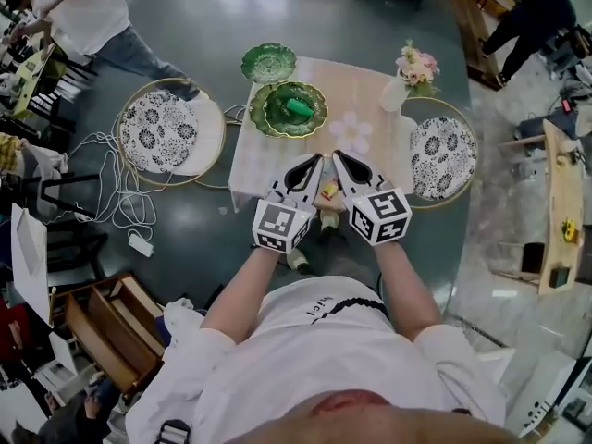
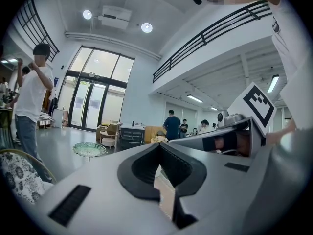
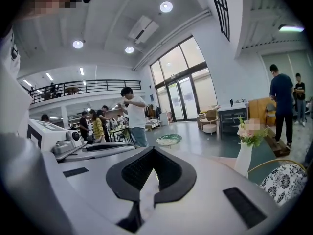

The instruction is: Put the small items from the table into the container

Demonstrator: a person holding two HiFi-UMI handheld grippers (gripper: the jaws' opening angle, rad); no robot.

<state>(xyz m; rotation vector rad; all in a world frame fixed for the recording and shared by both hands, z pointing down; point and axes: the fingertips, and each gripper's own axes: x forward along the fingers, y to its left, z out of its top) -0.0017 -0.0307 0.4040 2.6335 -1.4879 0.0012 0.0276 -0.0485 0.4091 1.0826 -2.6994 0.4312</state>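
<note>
On the pink-clothed table (image 1: 370, 100) the container is a big green scalloped dish (image 1: 274, 118) with a gold rim, and one small green item (image 1: 298, 107) lies in the middle of it. Just beyond its far left side a smaller green dish (image 1: 268, 63) stands on a stem; what it holds I cannot make out. A white vase (image 1: 396, 93) of pink flowers stands at the far right corner. At the near edge a small yellow-and-red item (image 1: 328, 191) lies on the cloth between the two grippers, well short of the big dish. The left gripper (image 1: 318, 160) and the right gripper (image 1: 338, 155) both have their fingers clenched tip to tip on nothing. Each carries a cube of black-and-white square markers, and the dark print on the person's white shirt (image 1: 324, 340) is too small to read.
</note>
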